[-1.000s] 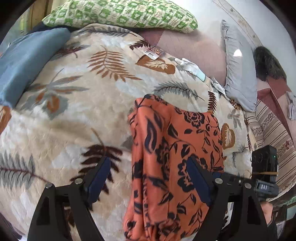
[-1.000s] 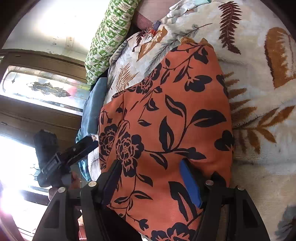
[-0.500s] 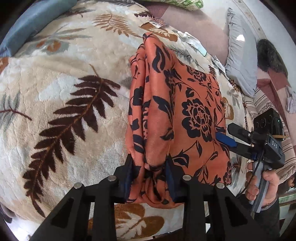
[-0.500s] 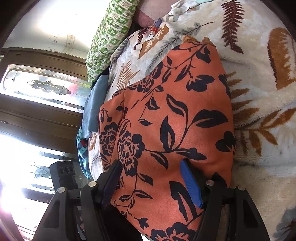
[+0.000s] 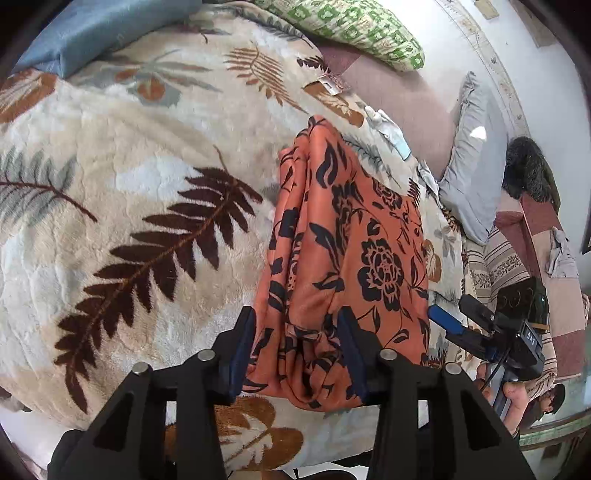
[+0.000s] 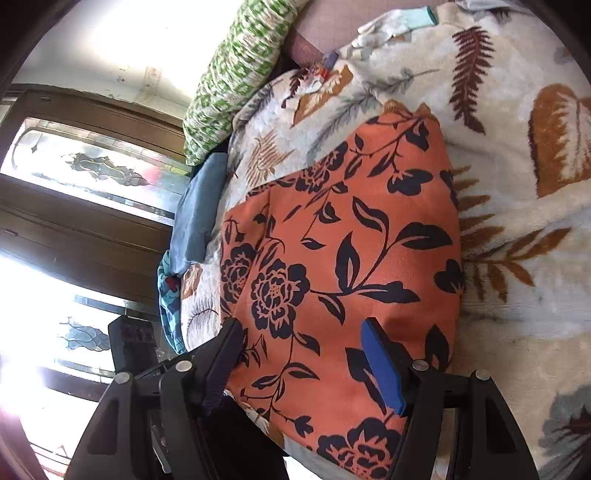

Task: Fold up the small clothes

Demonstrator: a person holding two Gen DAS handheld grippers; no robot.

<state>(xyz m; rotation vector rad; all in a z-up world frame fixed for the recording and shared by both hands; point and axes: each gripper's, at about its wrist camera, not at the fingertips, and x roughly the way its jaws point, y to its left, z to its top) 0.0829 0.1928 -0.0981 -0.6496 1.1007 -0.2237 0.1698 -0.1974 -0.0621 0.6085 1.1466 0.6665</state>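
An orange garment with black flowers lies folded on the leaf-patterned blanket. My left gripper is shut on the garment's bunched near edge, with cloth between the blue pads. My right gripper is open, its fingers wide apart over the near part of the garment; one finger lies under the cloth edge. The right gripper also shows in the left wrist view, open beside the garment's right edge.
A green patterned pillow and a blue cushion lie at the far side of the bed. A grey pillow lies to the right. A window and wooden frame stand beyond the bed edge.
My left gripper came down onto the garment's near edge and closed on it, then eased back a little with the cloth. The right gripper stayed open and hardly moved.
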